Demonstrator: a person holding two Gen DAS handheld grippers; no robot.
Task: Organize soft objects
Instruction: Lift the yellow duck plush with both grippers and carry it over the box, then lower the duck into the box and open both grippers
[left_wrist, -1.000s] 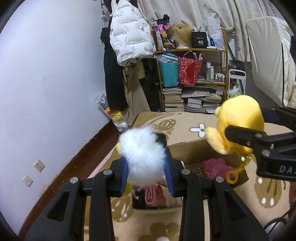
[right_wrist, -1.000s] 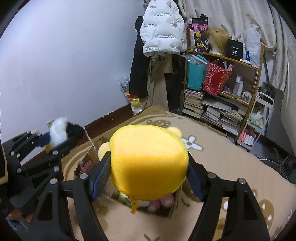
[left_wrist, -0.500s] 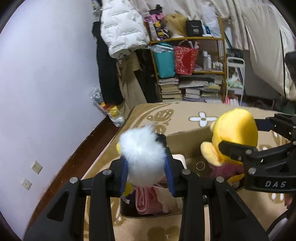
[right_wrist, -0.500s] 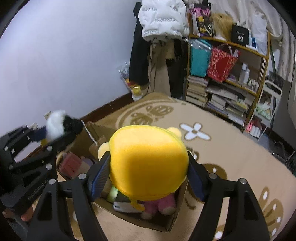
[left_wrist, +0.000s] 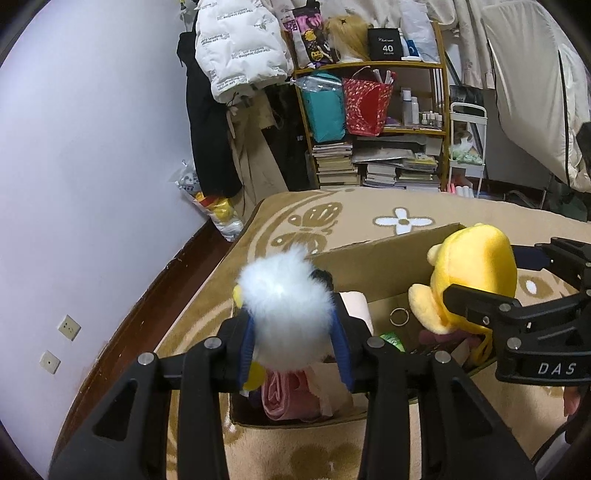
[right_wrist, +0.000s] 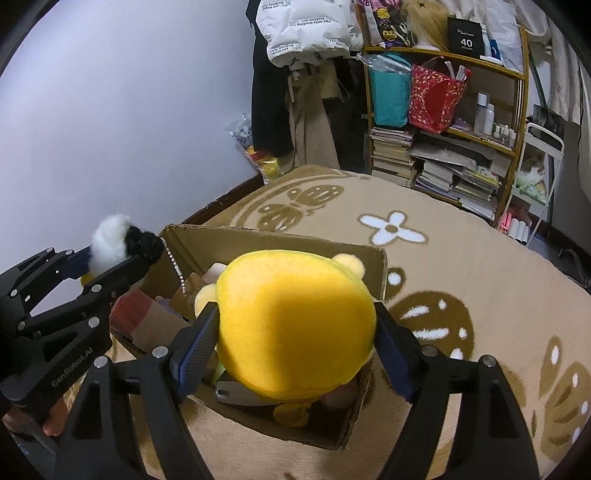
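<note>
Your left hand-held gripper (left_wrist: 293, 341) carries a white fluffy toy (left_wrist: 286, 314) between its blue pads; the jaws are easing apart, yet the fur still fills the gap and both pads touch it. In the right wrist view the same toy (right_wrist: 110, 242) shows a black part and a bead chain (right_wrist: 177, 271) hanging from it.

Your right hand-held gripper (right_wrist: 295, 354) has a yellow plush (right_wrist: 295, 325) between its pads; these jaws too are spreading, and the plush still spans the full gap, touching each pad. Seen from the left wrist, the plush (left_wrist: 476, 273) hangs over the right half of the box.

An open cardboard box (left_wrist: 388, 258) sits on a beige blanket (right_wrist: 461, 280) patterned with brown butterflies and a white flower. Both toys are above the box opening. Inside lie pink cloth (left_wrist: 284, 393), a metal ring (left_wrist: 399, 317) and other soft items, too crowded to tell apart.

A fingertip (left_wrist: 570, 400) shows beneath the right gripper's body.

A cluttered shelf (left_wrist: 373, 110) and a white jacket (left_wrist: 240, 44) stand behind.
</note>
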